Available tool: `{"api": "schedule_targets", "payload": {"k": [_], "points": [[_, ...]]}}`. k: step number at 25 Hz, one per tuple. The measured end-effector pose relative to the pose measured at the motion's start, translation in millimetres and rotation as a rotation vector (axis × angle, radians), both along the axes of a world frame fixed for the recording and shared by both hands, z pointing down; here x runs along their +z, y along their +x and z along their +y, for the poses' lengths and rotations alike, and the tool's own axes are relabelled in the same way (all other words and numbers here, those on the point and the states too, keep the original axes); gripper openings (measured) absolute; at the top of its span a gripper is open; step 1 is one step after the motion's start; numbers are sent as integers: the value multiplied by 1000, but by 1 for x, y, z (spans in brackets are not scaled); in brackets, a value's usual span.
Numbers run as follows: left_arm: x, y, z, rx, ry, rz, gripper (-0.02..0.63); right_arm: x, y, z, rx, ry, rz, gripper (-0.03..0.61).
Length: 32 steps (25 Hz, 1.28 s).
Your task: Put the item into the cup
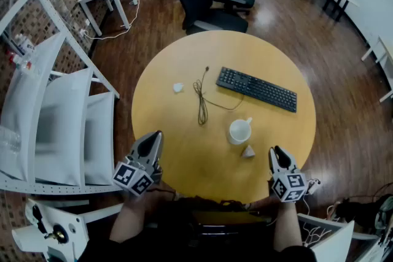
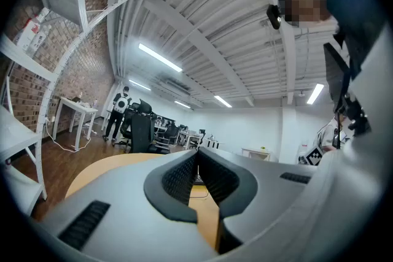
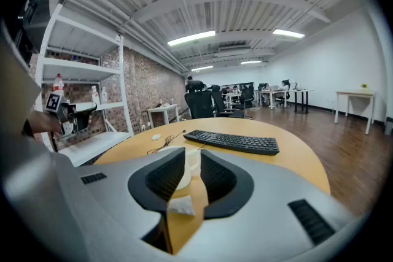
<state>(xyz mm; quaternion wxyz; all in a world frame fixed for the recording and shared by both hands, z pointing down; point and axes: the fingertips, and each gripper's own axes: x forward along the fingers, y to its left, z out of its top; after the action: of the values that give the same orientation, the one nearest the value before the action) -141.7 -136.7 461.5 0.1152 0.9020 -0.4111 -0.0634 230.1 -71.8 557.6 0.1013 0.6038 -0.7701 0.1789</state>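
Observation:
A white cup [image 1: 239, 131] stands on the round yellow table [image 1: 178, 150], right of centre. A small pale wedge-shaped item [image 1: 248, 151] lies just in front of it. My right gripper [image 1: 275, 153] hovers at the table's near right edge, a short way right of the item and apart from it. In the right gripper view its jaws [image 3: 192, 159] stand slightly open, nothing gripped; the cup [image 3: 191, 164] and the item [image 3: 181, 205] show through the gap. My left gripper [image 1: 157, 135] is at the near left edge, shut and empty [image 2: 198, 155].
A black keyboard [image 1: 256, 89] lies at the far right of the table. A dark cable [image 1: 201, 101] coils near the middle, with a small white scrap [image 1: 178, 88] to its left. White shelving [image 1: 55, 126] stands at the left, and black office chairs [image 1: 206, 3] stand beyond the table.

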Motion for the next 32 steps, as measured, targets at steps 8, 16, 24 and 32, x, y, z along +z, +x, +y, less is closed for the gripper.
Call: {"api": "schedule_targets", "payload": {"k": [8,16,24,32], "points": [[12,-21,4,-43,-34,-22,-2,72,-36,-14,-148,-210,131,262],[16,-36,23,-102,-64,-39,-3,143,-50,-31,-194,-367,223,291],[19,-54,42,-166,-81,-44,-3,165,-56,-35,-194,-428,251,291],[18,-55,40,-160,-81,-24,-3,156,-54,-27,-198,-420,244,196]]}}
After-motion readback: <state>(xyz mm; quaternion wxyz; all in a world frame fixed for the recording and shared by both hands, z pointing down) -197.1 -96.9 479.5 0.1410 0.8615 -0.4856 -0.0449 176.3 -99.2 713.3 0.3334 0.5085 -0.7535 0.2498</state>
